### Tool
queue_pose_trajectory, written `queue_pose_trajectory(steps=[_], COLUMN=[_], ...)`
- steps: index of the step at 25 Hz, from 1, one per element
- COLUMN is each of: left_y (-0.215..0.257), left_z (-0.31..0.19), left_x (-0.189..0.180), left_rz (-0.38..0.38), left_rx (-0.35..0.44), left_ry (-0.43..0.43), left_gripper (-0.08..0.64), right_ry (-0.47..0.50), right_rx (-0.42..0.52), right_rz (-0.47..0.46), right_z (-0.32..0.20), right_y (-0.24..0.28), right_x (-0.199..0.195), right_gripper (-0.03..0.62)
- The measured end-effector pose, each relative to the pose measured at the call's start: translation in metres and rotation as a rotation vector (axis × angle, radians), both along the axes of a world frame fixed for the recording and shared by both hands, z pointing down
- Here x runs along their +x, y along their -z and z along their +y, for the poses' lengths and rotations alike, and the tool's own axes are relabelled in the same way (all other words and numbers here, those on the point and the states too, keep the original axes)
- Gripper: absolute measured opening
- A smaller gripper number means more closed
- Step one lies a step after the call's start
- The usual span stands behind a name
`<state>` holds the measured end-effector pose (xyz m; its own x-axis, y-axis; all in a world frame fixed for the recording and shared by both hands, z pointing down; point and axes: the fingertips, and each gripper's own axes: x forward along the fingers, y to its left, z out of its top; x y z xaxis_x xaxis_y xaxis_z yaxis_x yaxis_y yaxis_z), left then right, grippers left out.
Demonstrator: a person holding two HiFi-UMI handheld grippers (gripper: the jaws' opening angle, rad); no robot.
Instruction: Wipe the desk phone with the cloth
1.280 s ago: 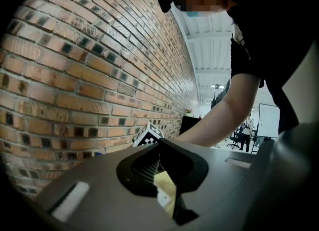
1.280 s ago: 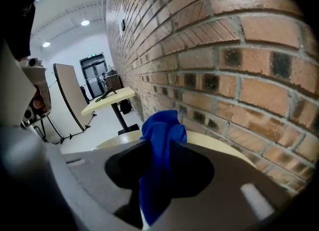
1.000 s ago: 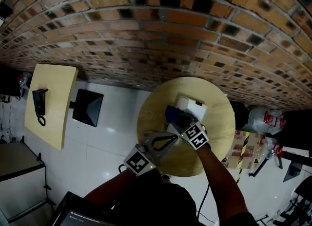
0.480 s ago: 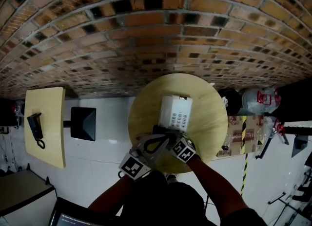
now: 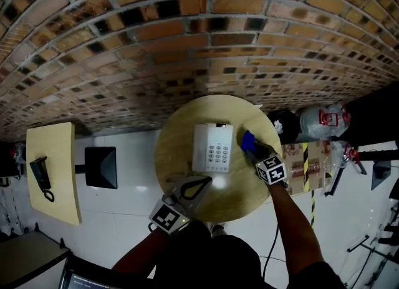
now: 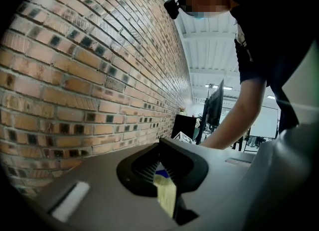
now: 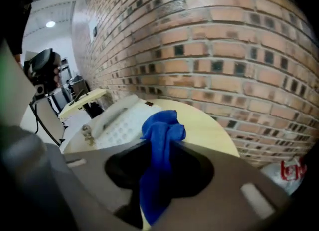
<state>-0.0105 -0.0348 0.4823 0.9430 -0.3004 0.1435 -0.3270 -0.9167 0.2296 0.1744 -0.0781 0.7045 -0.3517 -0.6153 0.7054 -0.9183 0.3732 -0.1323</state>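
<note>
A white desk phone [image 5: 212, 148] lies on the round wooden table [image 5: 177, 135], its keypad facing up. My right gripper [image 5: 254, 151] is just right of the phone, shut on a bunched blue cloth [image 5: 247, 139]. In the right gripper view the cloth [image 7: 162, 129] hangs between the jaws of the right gripper [image 7: 160, 148], with the phone [image 7: 119, 120] a little ahead and to the left. My left gripper [image 5: 198, 186] rests over the table's near edge, below the phone, its tips together on nothing. The left gripper [image 6: 160, 168] shows only a thin slit in its own view.
A brick wall [image 5: 187, 45] runs behind the table. On the left stand a rectangular pale table [image 5: 59, 175] with a black handset [image 5: 38, 174] and a black square seat [image 5: 100, 166]. Bags [image 5: 319, 122] and a cardboard box [image 5: 298, 163] crowd the floor on the right.
The right gripper carried the cloth off the phone, down to the table's near edge, then out to the phone's right side. The left gripper stayed at the near edge.
</note>
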Motion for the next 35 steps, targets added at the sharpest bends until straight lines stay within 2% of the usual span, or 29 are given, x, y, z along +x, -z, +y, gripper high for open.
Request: queue_pose_trajectory(steps=[3,7,16,20,25,30,35], left_y=[-0.004,-0.008,-0.007,0.000,0.014,0.035,0.058], left_z=[0.005,0.008,0.006,0.011,0.024,0.047,0.082], left_x=[0.001,-0.004,-0.007,-0.004,0.003,0.012,0.022], left_rz=[-0.010,-0.015,-0.013,-0.006,0.003,0.017,0.038], left_rx=[-0.005,-0.014,-0.026,-0.010,0.015,0.044,0.077], left_ry=[-0.013,-0.013,-0.002,-0.009,-0.006,0.000,-0.003], left_gripper=[-0.005,-0.005,-0.005,-0.005,-0.005,-0.005,-0.005], right_ry=[-0.094,-0.117,-0.075,-0.084,-0.062,-0.001,0.081], right_rx=[-0.066,-0.197,-0.223,-0.125,0.116,0.315,0.422], right_rz=[0.037,0.014,0.052,0.055,0.001,-0.106,-0.242], right_z=[-0.003,0.006,0.003,-0.007,-0.009,0.032,0.091], right_y=[-0.025,-0.060,-0.063,-0.030,0.062,0.156,0.224], right_x=[0.046,0.055,0.050,0.053,0.038,0.002,-0.039], right_gripper=[0.120,0.125,0.245,0.262,0.262,0.261,0.259])
